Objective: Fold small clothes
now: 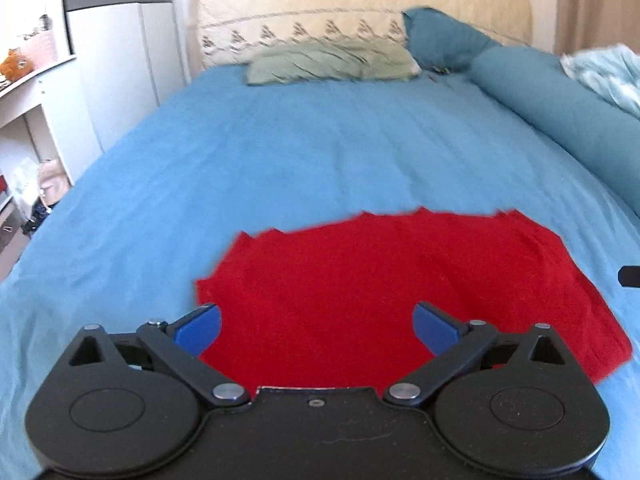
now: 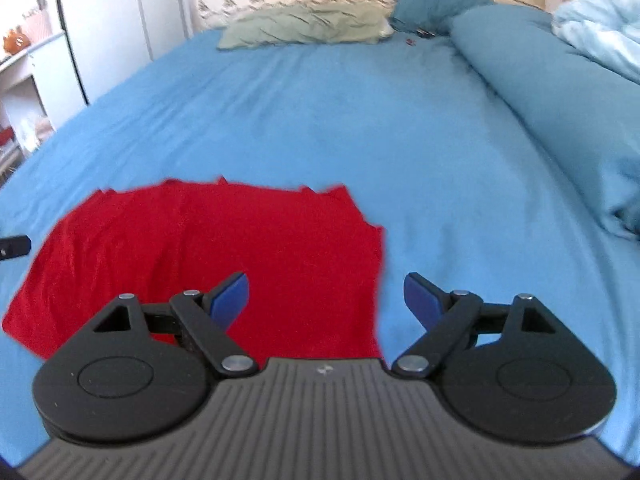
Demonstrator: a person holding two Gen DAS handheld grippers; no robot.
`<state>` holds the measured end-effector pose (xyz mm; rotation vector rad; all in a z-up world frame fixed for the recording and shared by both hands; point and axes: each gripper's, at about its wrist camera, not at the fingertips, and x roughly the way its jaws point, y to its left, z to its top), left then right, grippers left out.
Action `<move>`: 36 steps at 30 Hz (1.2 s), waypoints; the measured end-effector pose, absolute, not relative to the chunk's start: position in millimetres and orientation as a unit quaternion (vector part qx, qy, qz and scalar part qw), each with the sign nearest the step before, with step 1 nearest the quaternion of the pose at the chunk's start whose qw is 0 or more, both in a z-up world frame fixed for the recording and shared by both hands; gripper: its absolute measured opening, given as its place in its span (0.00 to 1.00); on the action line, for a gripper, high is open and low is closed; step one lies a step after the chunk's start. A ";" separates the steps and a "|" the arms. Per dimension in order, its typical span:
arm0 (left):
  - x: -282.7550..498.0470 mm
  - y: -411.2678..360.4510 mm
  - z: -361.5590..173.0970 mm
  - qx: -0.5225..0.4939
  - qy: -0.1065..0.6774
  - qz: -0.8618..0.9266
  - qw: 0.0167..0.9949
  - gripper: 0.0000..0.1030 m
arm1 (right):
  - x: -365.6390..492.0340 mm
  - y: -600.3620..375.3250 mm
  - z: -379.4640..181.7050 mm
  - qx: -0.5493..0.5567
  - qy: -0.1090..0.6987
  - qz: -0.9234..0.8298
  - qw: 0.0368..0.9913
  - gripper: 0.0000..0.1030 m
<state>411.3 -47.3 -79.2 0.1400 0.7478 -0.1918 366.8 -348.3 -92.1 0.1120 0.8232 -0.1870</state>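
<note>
Left gripper (image 1: 316, 326): jaws spread wide, nothing between the blue pads (image 1: 200, 330), just hovering over cloth. Right gripper (image 2: 326, 300): jaws also wide apart, empty; its left pad sits over red fabric, its right pad over bare sheet.

Red garment (image 1: 400, 292) lies flat on the bed (image 1: 280, 152), straight ahead of and below both sets of jaws, close in. No pad looks to be pressing on it, though blur makes contact hard to rule out. Appears already folded at least once, judging by the compact blocky shape and layered far edge; exact garment type can't tell.

Key relation: long axis runs left-right across both views, crosswise to where the jaws point. Left gripper is roughly over the garment's left-middle part, with more cloth stretching off to its right. Right gripper is at the garment's right edge (image 2: 378, 272), which falls between its pads. So each hand is nearer its own end; right hand better placed for an edge pinch.

Likely next step, as a guess: grab one short end and bring it across to the other.

Farther out: green pillow (image 1: 332, 62), blue bolster (image 1: 560, 112), crumpled light blanket (image 2: 600, 28), white cabinet (image 1: 116, 60) at left.
</note>
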 end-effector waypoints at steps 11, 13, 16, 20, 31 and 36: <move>406.8 -121.9 -131.9 0.097 0.429 -0.180 0.880 1.00 | 342.1 -393.7 -161.4 0.177 0.435 -0.113 0.876 0.75; 408.3 -131.1 -141.4 0.100 0.435 -0.186 0.875 0.99 | 345.6 -398.2 -170.7 0.197 0.436 -0.103 0.872 0.70; 412.4 -141.5 -150.5 0.107 0.442 -0.190 0.870 0.99 | 350.1 -397.8 -179.0 0.211 0.437 -0.087 0.870 0.65; 419.8 -148.1 -163.7 0.110 0.455 -0.188 0.864 0.98 | 356.7 -394.4 -184.2 0.210 0.442 -0.070 0.869 0.46; 444.4 -131.3 -168.1 0.068 0.514 -0.204 0.830 0.95 | 384.5 -370.2 -104.3 0.217 0.429 -0.049 0.875 0.21; 450.0 -67.2 -131.9 0.033 0.490 -0.170 0.854 0.95 | 438.2 -300.7 -44.4 0.201 0.395 0.042 0.896 0.21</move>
